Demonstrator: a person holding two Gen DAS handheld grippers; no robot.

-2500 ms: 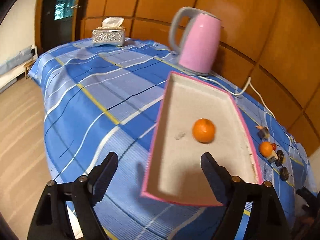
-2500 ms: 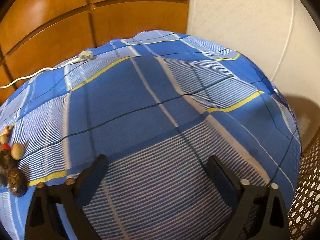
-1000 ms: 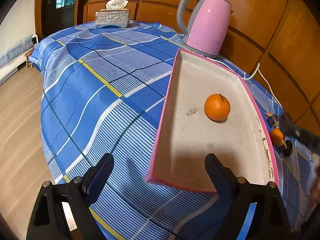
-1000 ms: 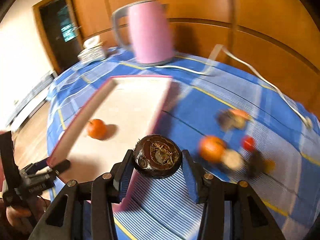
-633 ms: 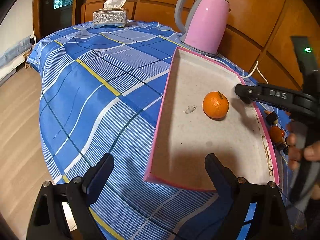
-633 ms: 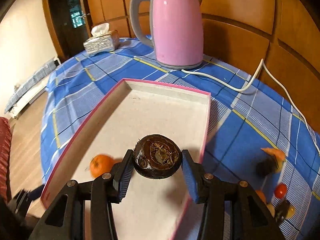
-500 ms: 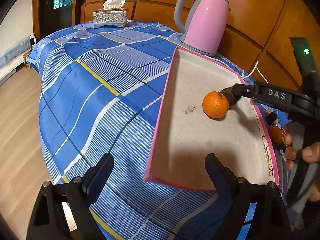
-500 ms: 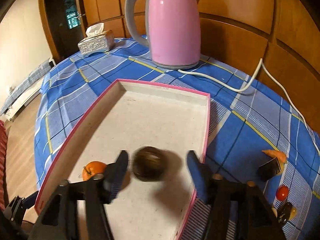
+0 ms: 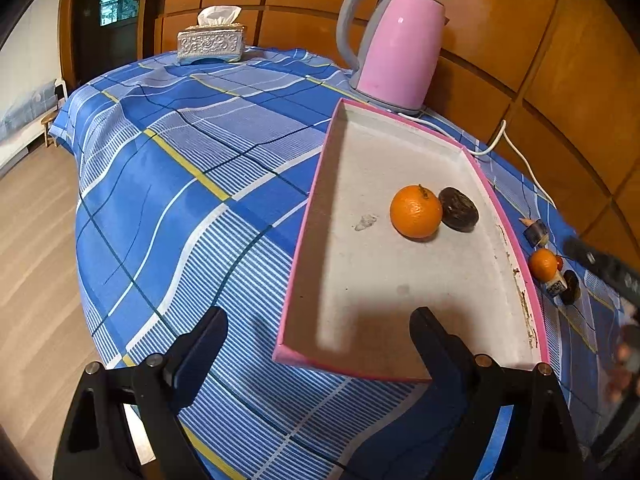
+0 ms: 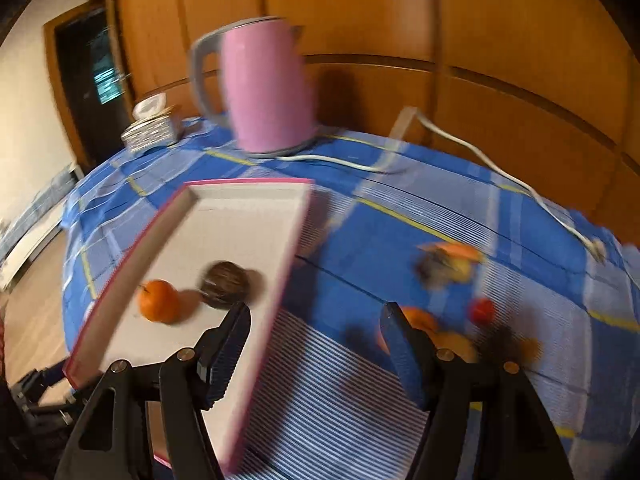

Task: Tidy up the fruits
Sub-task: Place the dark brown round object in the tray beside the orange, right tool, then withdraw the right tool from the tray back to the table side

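A pink-rimmed tray (image 9: 304, 220) lies on the blue checked cloth. In it an orange (image 9: 416, 212) and a dark brown round fruit (image 9: 459, 209) sit touching each other. My left gripper (image 9: 318, 318) hangs open over the tray's near left corner, holding nothing. In the blurred right wrist view my right gripper (image 10: 316, 312) is open and empty, beside the tray's right rim (image 10: 288, 264), over the striped cloth. The dark fruit (image 10: 224, 278) and orange (image 10: 158, 300) lie up and left of its left finger. Loose fruits, among them a small orange (image 10: 416, 320) and a red one (image 10: 482, 310), lie just past its right finger.
A pink kettle (image 9: 400, 48) stands behind the tray, its white cable (image 10: 480, 156) trailing right across the cloth. A silver tissue box (image 9: 211, 42) sits at the far end. The small fruit heap (image 9: 542, 264) lies right of the tray. Wood panelling backs the table.
My right gripper opened and let the dark fruit drop into the tray beside the orange, then pulled back to the right of the tray. The left gripper stayed put.
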